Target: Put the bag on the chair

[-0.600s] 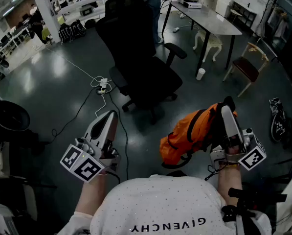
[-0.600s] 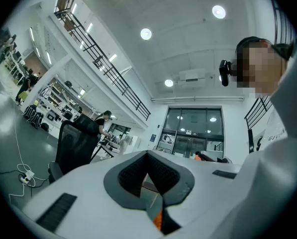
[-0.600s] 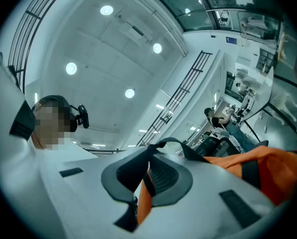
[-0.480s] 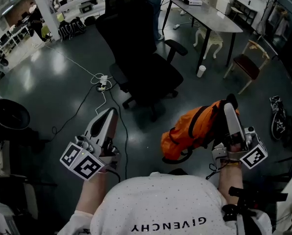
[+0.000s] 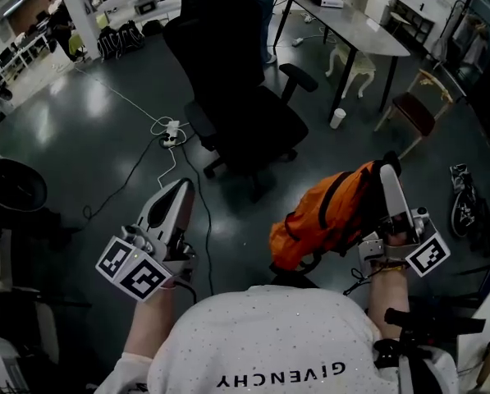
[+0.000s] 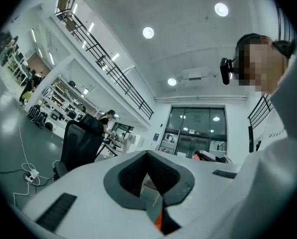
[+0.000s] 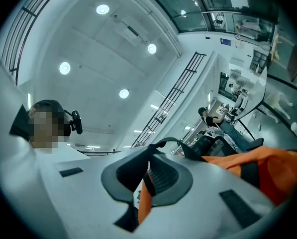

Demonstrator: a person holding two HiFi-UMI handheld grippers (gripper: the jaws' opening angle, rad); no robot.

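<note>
Orange fabric and a black strap sit pinched between the jaws of the right tool (image 7: 149, 167), which is clenched on the bag (image 5: 327, 218). The bag hangs from that tool in the air at the person's right side, above the dark floor (image 5: 80, 138) and clear of it. The left tool (image 5: 181, 189) is held up to the left of the bag, well apart from it. Its jaws are drawn together at the tips with nothing gripped.

Ahead of both tools stands the black office chair (image 5: 236, 89), its high back on the far side and its seat towards the person; the bag is near it but not touching. A white power strip (image 5: 171, 146) with its cable lies on the floor just left of the chair. Farther right is a grey tabletop (image 5: 351, 27), with a white cup (image 5: 336, 123) on the floor by its leg.
</note>
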